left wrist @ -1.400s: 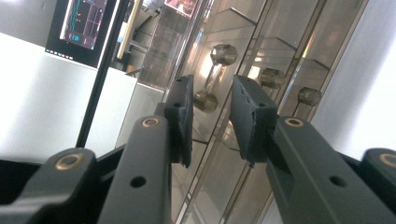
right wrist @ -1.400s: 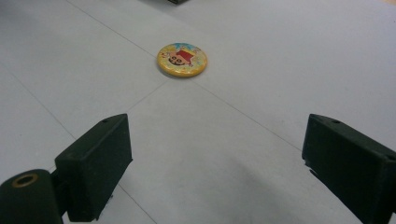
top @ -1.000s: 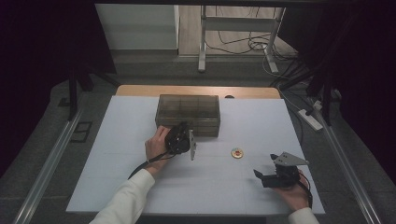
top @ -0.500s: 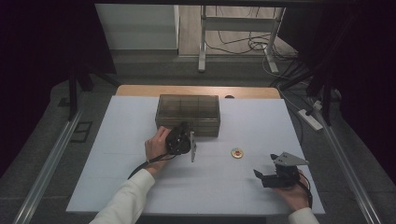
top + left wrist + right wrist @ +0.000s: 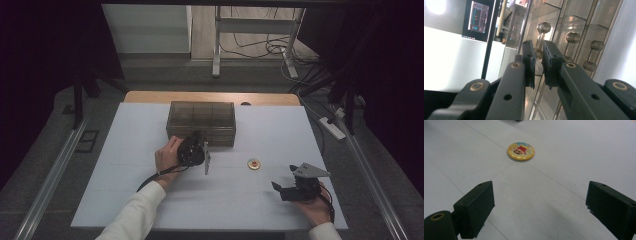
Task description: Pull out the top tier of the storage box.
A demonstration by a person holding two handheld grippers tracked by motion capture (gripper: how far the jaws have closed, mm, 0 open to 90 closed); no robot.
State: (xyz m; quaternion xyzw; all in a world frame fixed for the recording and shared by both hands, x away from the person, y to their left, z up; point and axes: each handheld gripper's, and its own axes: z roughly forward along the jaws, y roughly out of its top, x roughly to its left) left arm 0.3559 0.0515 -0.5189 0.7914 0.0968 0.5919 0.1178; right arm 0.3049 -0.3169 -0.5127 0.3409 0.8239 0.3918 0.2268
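Resting near one badge (image 5: 520, 151), the right gripper (image 5: 539, 207) spreads its fingers; the left gripper (image 5: 538, 62) (fingers nearly together) faces one box (image 5: 201, 122).

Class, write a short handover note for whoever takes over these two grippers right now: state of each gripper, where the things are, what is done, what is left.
Left gripper: jaws nearly closed, up against the front of the clear box; whether they pinch a part of it, cannot tell.
Right gripper: open, holding nothing, low over the table, pointed at the round badge.
The badge lies flat on the table, apart from the box, untouched.
Done: both grippers positioned.
Left, probably: open the box, pick up the badge, put it inside.
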